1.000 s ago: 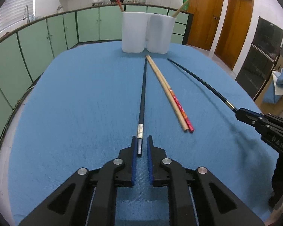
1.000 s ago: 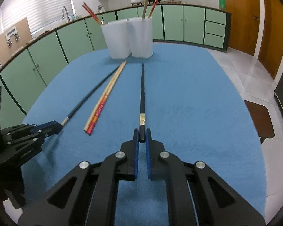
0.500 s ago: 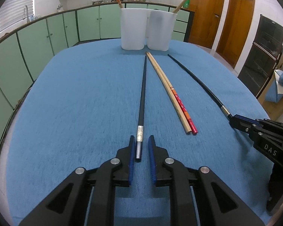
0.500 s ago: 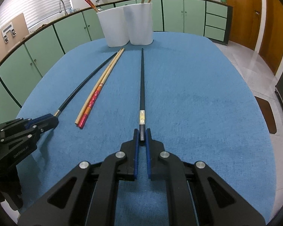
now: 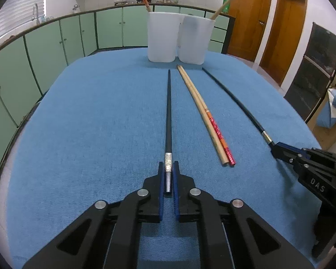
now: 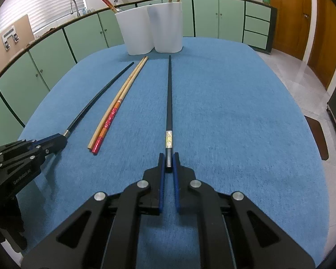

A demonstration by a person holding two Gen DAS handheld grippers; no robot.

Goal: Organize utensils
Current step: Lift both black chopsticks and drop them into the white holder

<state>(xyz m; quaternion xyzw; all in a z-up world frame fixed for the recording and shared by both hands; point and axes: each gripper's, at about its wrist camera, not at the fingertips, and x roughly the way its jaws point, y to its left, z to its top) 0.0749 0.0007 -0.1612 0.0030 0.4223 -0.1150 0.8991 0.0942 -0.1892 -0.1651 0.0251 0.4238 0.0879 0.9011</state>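
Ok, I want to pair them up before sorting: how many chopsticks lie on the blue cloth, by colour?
Black chopsticks: 2
Plain wood chopstick: 1
Red-ended chopstick: 1
Total: 4

Your left tongs (image 5: pixel 168 168) sit low over the worktop (image 5: pixel 96 134), pointing straight ahead and level, with the blue-padded fingers (image 5: pixel 160 186) parallel and only a narrow gap between them, pinching the butt end of a black chopstick (image 5: pixel 168 116). Your right tongs (image 6: pixel 168 157) hold the same low, forward pose, fingers drawn close on the end of a second black chopstick (image 6: pixel 169 98). The two tongs lie side by side, well apart, each visible at the edge of the other's view.
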